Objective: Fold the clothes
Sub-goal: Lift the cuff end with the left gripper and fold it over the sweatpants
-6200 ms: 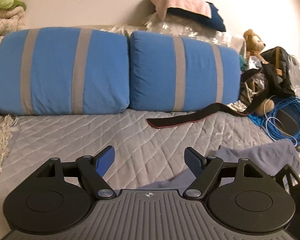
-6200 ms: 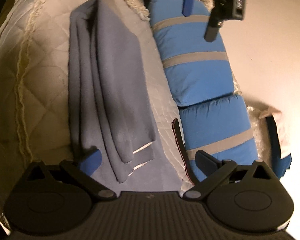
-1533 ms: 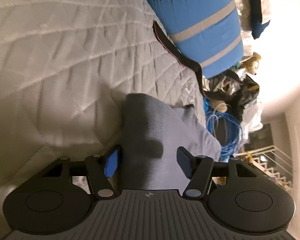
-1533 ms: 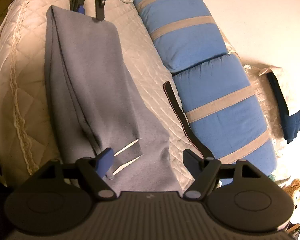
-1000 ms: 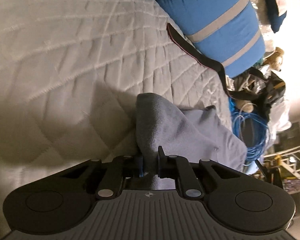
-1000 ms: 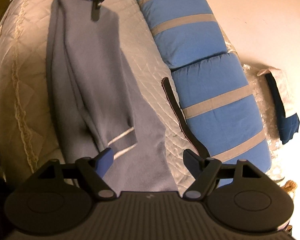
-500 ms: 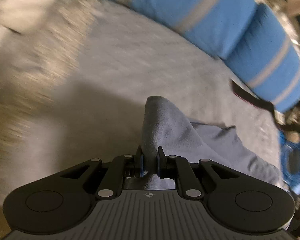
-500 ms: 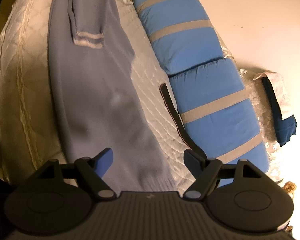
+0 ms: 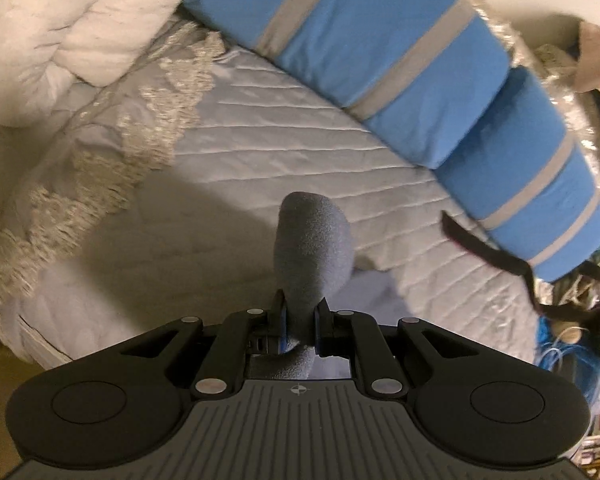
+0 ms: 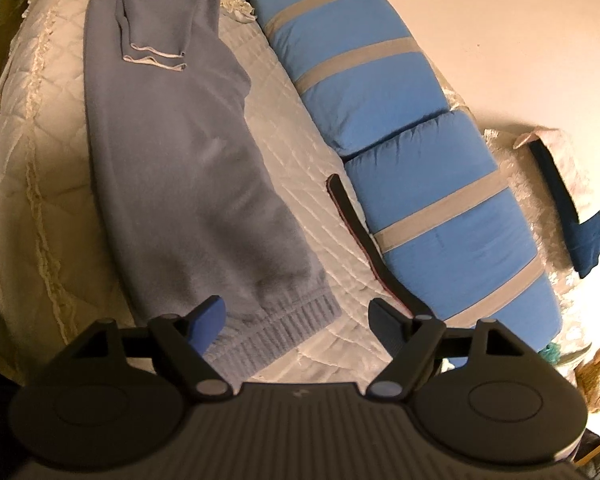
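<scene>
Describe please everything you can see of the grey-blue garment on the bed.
The grey-blue garment looks like soft fleece or knit. It stretches lengthwise over the white quilted bedspread, beside the blue pillows. Its ribbed hem lies nearest the open right gripper, which does not touch it. At the far end a light-edged cuff hangs where the cloth is raised. The left gripper is shut on a bunched fold.
</scene>
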### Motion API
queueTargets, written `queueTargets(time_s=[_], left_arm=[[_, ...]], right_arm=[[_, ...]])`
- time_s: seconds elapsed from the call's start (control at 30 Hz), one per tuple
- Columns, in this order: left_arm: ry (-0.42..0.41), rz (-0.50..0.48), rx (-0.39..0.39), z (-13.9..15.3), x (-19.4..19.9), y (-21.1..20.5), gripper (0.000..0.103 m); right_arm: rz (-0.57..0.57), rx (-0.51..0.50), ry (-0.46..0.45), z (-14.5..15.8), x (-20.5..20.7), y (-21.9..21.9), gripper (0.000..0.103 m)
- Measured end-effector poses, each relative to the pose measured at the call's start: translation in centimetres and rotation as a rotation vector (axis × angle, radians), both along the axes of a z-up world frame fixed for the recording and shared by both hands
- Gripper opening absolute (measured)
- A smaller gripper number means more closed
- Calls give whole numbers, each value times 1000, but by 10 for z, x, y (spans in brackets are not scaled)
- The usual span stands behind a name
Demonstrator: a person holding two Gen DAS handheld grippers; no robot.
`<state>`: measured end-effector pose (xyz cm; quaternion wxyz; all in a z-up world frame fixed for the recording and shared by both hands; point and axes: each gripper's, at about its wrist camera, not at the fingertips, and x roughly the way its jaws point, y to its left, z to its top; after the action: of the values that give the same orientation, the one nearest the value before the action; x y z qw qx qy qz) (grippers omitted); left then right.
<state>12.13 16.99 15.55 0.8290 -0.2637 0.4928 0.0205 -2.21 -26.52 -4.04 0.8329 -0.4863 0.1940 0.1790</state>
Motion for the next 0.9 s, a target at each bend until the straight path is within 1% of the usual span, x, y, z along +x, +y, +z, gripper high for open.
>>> queueTargets(time_s=[0.17,0.23,0.3,0.4,0.53,0.63,0.77,0.9], left_arm=[[-34,-42,-28,17,-11,-70,12],[-49,-74,-46,20,-12,-99,12],[-58,-121,-47,20,-13,-130,12],[-57,-182,-53,22,-1,-168,12],[-44,-262,-71,18,13,-215,12],[-30,-305,-82,10,22,-245,12],[-1,-351,-80,-1,38,-276,12],[43,-399,-69,-20,48,-300,12]], right_arm=[[8,-5,10,-4,2,2,87],[7,-2,5,-4,2,1,88],[4,2,3,-5,1,0,88],[-2,15,1,-5,0,-4,88],[-16,39,-9,-5,-1,-13,88],[-29,52,-9,-5,-1,-19,88],[-40,78,-9,-4,-1,-28,88],[-62,120,-14,-2,1,-38,88]])
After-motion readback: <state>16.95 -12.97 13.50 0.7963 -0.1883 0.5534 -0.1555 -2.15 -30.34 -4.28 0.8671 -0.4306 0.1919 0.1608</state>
